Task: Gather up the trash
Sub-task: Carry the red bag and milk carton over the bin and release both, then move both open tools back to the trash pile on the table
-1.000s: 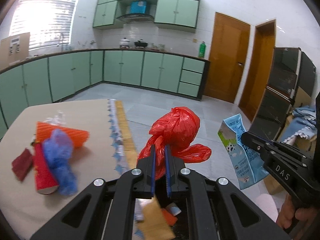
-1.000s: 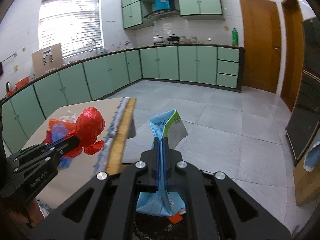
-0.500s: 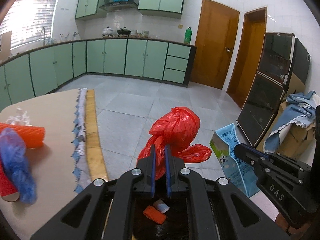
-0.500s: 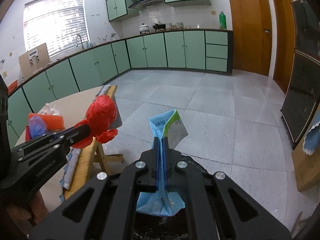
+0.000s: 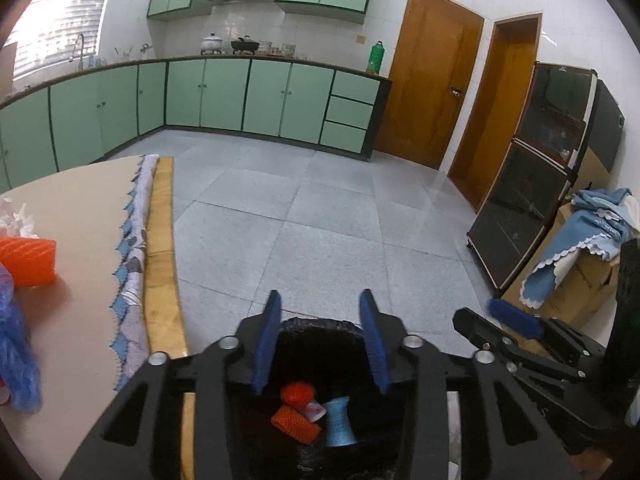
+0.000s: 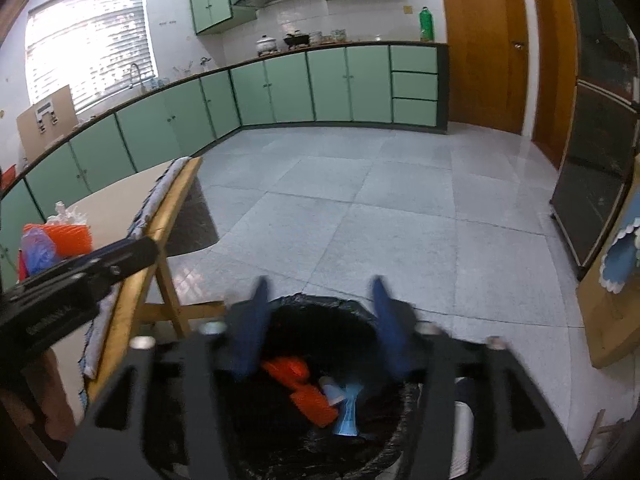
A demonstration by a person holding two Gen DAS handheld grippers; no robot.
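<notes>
Orange and blue trash (image 5: 298, 418) lies in the black-lined bin (image 5: 320, 326) beside the table (image 5: 80, 208). Both the left gripper (image 5: 320, 344) and right gripper (image 6: 320, 320) have just been opening, nothing between their jaws. More trash on the table (image 5: 26, 256) is left to collect.

- Left gripper (image 5: 322, 340): matte black frame, angular arms spreading toward the camera, with long cut-out slots.
- Two flat fingers (image 5: 267, 340), faced with blue ribbed pads.
- Round silver screw heads (image 5: 229, 343) at the arm pivots, four showing.
- Right gripper (image 6: 320, 322): same black build, same blue-padded fingers (image 6: 390, 328), silver screws (image 6: 141, 343); its picture is blurred.
- From the right view, the left gripper's side (image 6: 76, 280) is a long black bar with small white lettering, too blurred to read.
- From the left view, the right gripper (image 5: 516, 320) shows a blue pad tip on a black body with silver screws.
</notes>
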